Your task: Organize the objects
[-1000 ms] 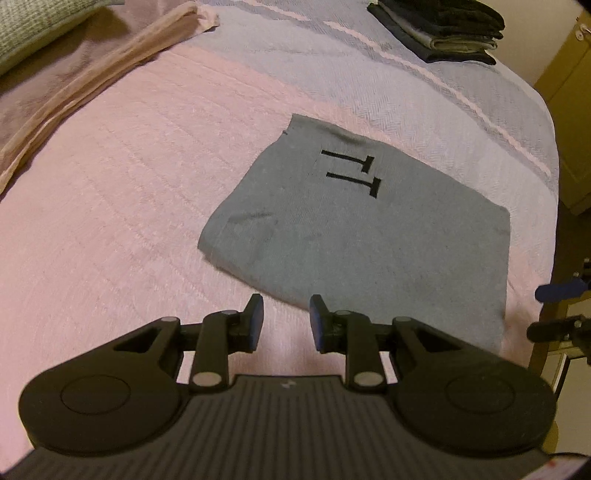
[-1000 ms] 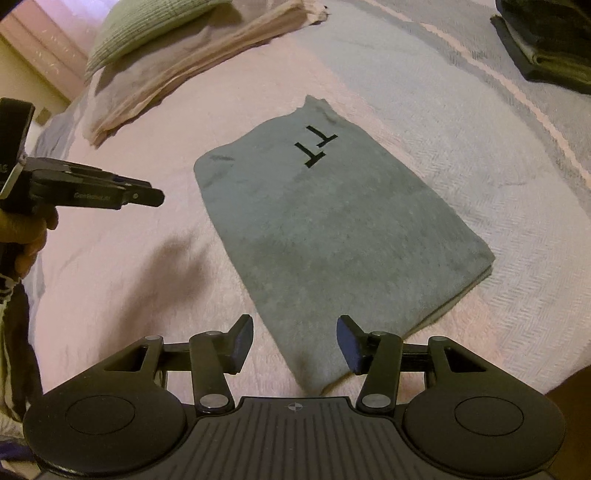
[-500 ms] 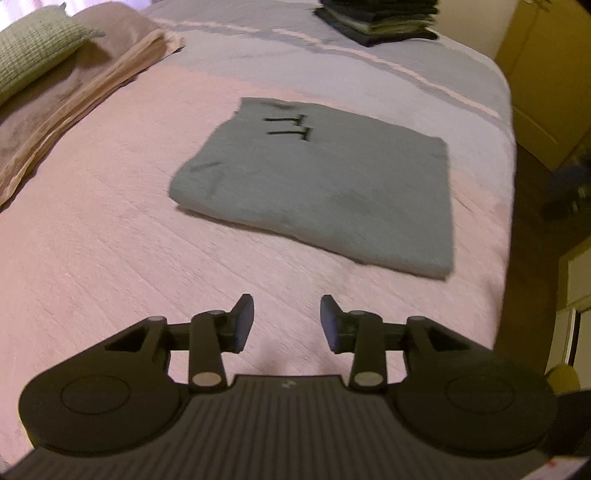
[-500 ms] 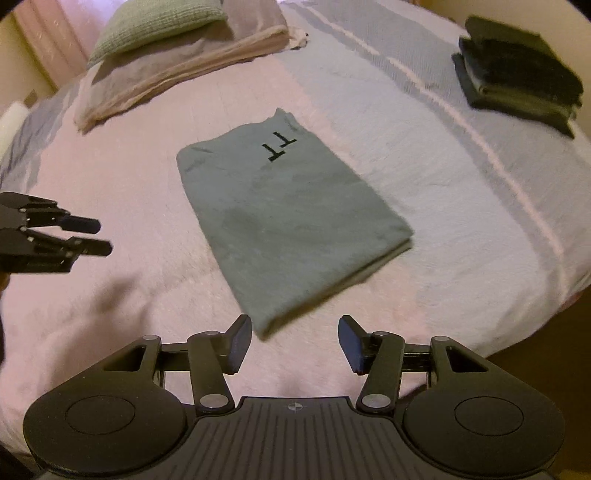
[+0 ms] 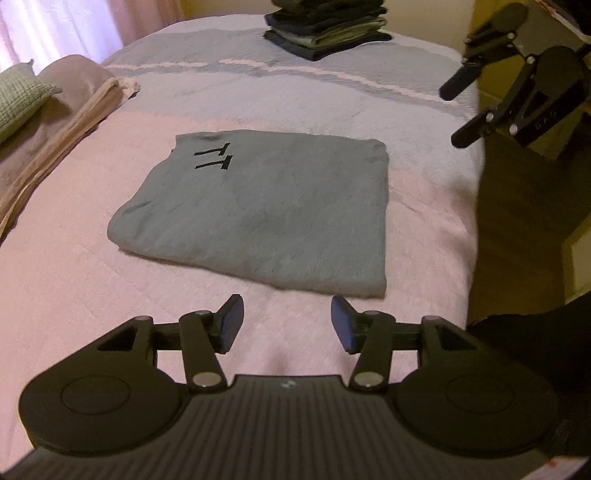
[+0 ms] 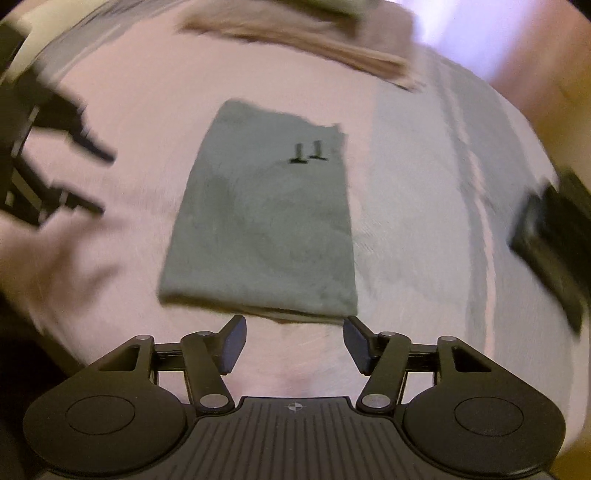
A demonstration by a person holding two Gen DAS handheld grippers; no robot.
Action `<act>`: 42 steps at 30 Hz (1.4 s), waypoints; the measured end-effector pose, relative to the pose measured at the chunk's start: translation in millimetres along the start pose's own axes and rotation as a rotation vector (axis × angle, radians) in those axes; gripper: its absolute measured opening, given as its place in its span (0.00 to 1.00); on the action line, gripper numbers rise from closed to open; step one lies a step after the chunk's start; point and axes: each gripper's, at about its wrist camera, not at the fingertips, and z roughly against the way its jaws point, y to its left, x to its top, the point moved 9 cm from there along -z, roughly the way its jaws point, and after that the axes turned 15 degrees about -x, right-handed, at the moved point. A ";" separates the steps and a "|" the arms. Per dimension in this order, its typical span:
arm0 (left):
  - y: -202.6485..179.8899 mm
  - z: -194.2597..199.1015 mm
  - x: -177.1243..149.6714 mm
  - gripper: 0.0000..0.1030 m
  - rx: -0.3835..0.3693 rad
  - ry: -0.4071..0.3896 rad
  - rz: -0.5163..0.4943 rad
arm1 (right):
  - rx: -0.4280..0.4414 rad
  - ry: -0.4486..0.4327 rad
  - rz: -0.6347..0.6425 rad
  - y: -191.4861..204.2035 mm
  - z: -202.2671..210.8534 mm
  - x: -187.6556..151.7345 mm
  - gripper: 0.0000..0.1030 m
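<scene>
Folded grey shirt point(image 5: 258, 214) lies flat mid-bed on the pink blanket point(image 5: 66, 280), black print at its 11 o'clock corner in the left view. Soft, light and floppy, I'd judge; the layers will slide apart if pinched at one spot, so take the thick folded near edge, both corners. Left gripper point(image 5: 287, 323) spread wide, empty, hanging just short of that edge. Right gripper point(image 6: 293, 341) also spread, empty; its view is blurred. Dark clothes stack point(image 5: 325, 29) at 12 o'clock, well apart.

Pink-and-grey bedspread point(image 5: 74, 295), pink curtain point(image 5: 74, 26), yellow wall point(image 5: 491, 40).
</scene>
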 end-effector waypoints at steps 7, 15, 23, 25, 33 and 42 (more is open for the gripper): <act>-24.3 -44.4 10.4 0.53 0.142 0.030 0.104 | 0.058 -0.203 0.490 -3.4 -67.6 -35.2 0.56; -53.6 -80.9 0.9 0.62 0.200 0.063 0.090 | 0.036 -0.469 0.890 22.3 -122.7 -70.0 0.56; -79.6 -114.7 -3.1 0.78 0.253 0.080 -0.156 | 0.015 -0.562 0.976 23.5 -148.3 -73.1 0.56; -83.2 -123.8 -8.5 0.78 0.272 0.096 -0.246 | 0.010 -0.571 0.984 20.1 -147.2 -70.5 0.43; -86.7 -134.3 -13.3 0.78 0.320 0.128 -0.524 | 0.124 -0.492 0.825 5.0 -119.2 -31.1 0.16; -72.4 -122.3 -6.2 0.40 0.332 0.110 -0.609 | 0.169 -0.463 0.779 -9.2 -92.3 -3.5 0.15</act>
